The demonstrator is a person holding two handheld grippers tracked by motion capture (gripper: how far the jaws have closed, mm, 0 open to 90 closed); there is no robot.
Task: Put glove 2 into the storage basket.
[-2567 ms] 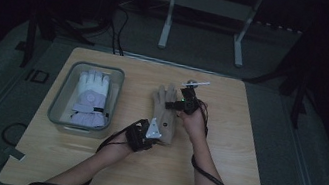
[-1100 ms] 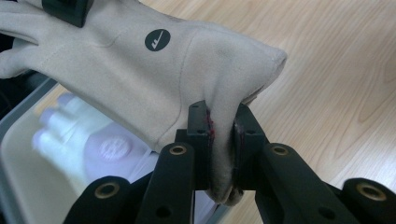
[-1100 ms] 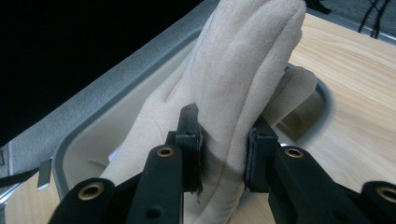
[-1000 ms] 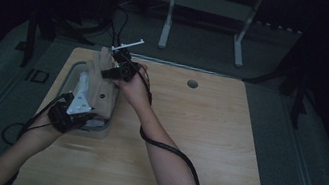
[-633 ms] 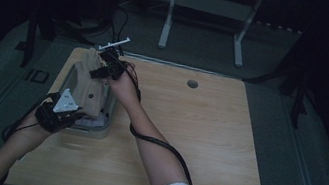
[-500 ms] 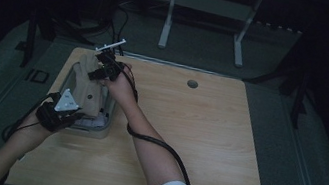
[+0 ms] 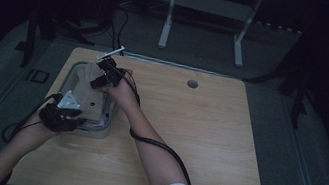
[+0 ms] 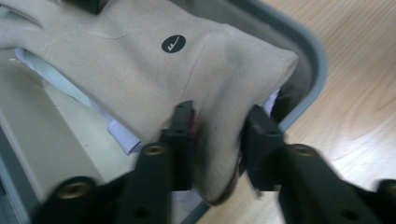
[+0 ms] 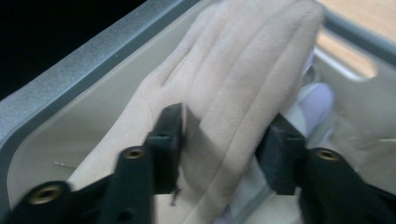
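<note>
Over the grey plastic tray (image 7: 107, 126) at the table's left, both grippers, left (image 8: 219, 128) and right (image 9: 224, 126), have just opened, releasing the beige suede glove (image 8: 154, 70), carried from mid-table, onto a white glove (image 9: 317, 100).

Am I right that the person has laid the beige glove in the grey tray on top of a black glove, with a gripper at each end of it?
Nearly, but the glove underneath is not black. The left gripper view shows a pale lilac-white glove under the beige glove in the grey tray. The rest holds: the left gripper is at the cuff, the right gripper at the fingers.
</note>
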